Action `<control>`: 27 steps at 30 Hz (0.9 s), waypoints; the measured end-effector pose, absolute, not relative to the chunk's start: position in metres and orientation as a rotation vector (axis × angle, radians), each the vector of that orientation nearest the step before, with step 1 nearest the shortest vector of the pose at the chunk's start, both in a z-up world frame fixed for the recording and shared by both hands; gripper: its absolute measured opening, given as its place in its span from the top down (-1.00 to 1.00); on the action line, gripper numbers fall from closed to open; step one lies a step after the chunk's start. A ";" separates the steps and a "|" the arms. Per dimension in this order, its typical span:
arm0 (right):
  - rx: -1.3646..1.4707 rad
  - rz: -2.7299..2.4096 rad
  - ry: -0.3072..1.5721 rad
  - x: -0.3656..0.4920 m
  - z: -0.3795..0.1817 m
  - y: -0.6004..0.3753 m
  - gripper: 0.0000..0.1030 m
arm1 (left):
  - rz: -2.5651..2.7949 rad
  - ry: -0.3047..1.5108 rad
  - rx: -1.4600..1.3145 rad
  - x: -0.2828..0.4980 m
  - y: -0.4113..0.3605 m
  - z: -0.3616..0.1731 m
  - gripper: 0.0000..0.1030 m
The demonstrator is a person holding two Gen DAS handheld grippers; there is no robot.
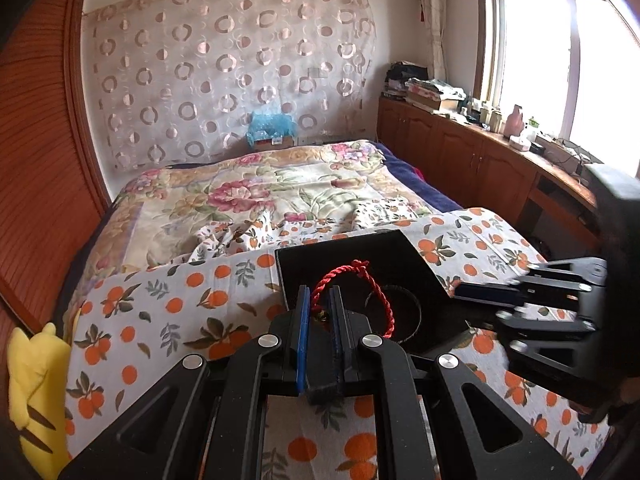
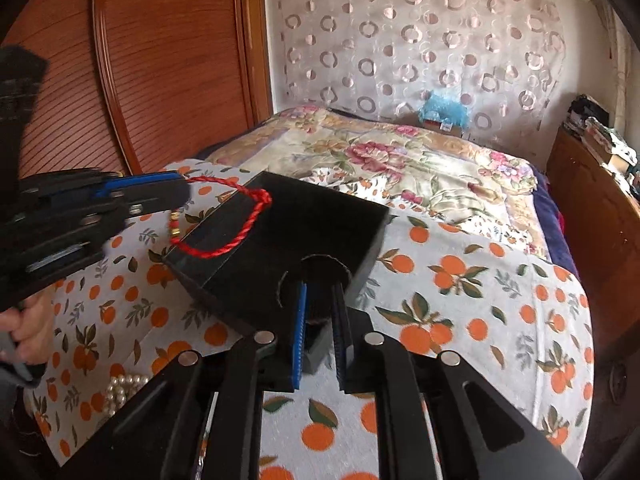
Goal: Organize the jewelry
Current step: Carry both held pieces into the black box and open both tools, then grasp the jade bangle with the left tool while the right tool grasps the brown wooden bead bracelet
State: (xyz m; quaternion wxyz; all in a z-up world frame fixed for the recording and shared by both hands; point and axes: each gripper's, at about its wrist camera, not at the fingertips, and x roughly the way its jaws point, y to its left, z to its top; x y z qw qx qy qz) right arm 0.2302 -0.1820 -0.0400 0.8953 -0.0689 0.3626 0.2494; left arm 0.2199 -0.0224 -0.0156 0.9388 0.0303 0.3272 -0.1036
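Note:
My left gripper (image 1: 320,300) is shut on a red braided cord bracelet (image 1: 340,276) with small gold beads. It holds the bracelet over the near-left edge of an open black jewelry box (image 1: 384,252). In the right wrist view the left gripper (image 2: 176,192) comes in from the left and the bracelet (image 2: 224,240) hangs in a loop over the box (image 2: 320,220). My right gripper (image 2: 320,304) is shut on the box's near wall, beside a round cutout. It also shows in the left wrist view (image 1: 468,294), at the box's right side.
The box rests on an orange-print cloth (image 2: 460,280) on a bed. A white pearl strand (image 2: 124,388) lies on the cloth at the near left. A yellow plush toy (image 1: 36,384) sits at the left edge. A floral quilt (image 1: 280,188) lies beyond.

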 end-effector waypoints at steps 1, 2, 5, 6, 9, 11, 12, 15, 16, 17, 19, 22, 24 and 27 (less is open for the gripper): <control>-0.132 0.524 0.737 0.224 -0.037 -0.186 0.73 | -0.210 0.671 0.063 0.222 -0.023 -0.017 0.83; -0.126 0.531 0.726 0.219 -0.035 -0.189 0.73 | -0.209 0.674 0.065 0.224 -0.025 -0.018 0.83; -0.106 0.538 0.704 0.209 -0.029 -0.198 0.73 | -0.205 0.686 0.068 0.232 -0.028 -0.022 0.83; -0.101 0.541 0.700 0.205 -0.029 -0.201 0.73 | -0.203 0.690 0.065 0.234 -0.028 -0.022 0.83; -0.093 0.547 0.686 0.196 -0.025 -0.206 0.73 | -0.201 0.697 0.054 0.236 -0.029 -0.023 0.76; -0.086 0.545 0.680 0.188 -0.026 -0.210 0.73 | -0.199 0.695 0.057 0.236 -0.029 -0.022 0.43; -0.081 0.544 0.679 0.185 -0.026 -0.212 0.73 | -0.197 0.691 0.060 0.234 -0.028 -0.022 0.36; -0.060 0.546 0.674 0.169 -0.028 -0.220 0.73 | -0.206 0.692 0.056 0.225 -0.027 -0.023 0.32; -0.054 0.546 0.673 0.163 -0.029 -0.222 0.73 | -0.207 0.693 0.057 0.220 -0.027 -0.024 0.28; -0.048 0.547 0.673 0.157 -0.031 -0.225 0.73 | -0.208 0.694 0.059 0.216 -0.026 -0.025 0.22; -0.048 0.550 0.672 0.145 -0.034 -0.226 0.70 | -0.214 0.695 0.071 0.204 -0.025 -0.027 0.17; -0.059 0.545 0.670 0.130 -0.039 -0.227 0.48 | -0.220 0.695 0.084 0.184 -0.023 -0.030 0.12; -0.057 0.553 0.676 0.119 -0.043 -0.228 0.43 | -0.226 0.699 0.085 0.172 -0.021 -0.032 0.07; -0.057 0.560 0.686 0.107 -0.048 -0.227 0.42 | -0.234 0.709 0.078 0.155 -0.018 -0.038 0.06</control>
